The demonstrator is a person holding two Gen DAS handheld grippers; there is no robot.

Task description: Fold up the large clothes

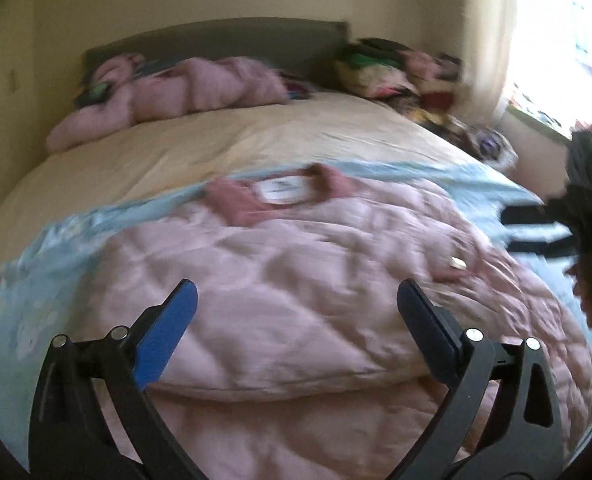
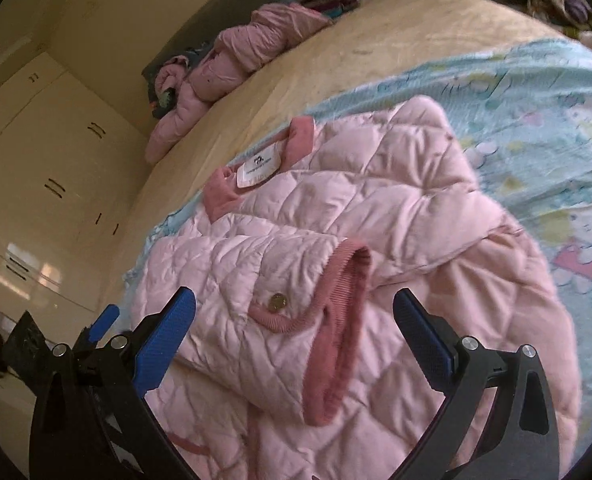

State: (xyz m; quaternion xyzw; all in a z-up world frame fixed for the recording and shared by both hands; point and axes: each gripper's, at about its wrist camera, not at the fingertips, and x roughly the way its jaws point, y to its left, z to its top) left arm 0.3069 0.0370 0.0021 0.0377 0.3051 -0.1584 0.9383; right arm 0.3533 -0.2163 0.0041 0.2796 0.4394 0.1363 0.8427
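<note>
Black grippers (image 2: 294,320), blue pads (image 2: 164,344), seemingly ribbed.

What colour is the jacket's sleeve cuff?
Darker dusty pink, ribbed cuff; clearest in the right wrist view.

Jacket (image 2: 336,220) on blanket (image 2: 536,100), on bed (image 2: 296,80)

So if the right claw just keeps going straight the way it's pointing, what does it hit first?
Most likely the folded-over sleeve of the pink quilted jacket, near its ribbed cuff. The right claw is open and angled down at it, with nothing in between, though depth is hard to judge.
</note>
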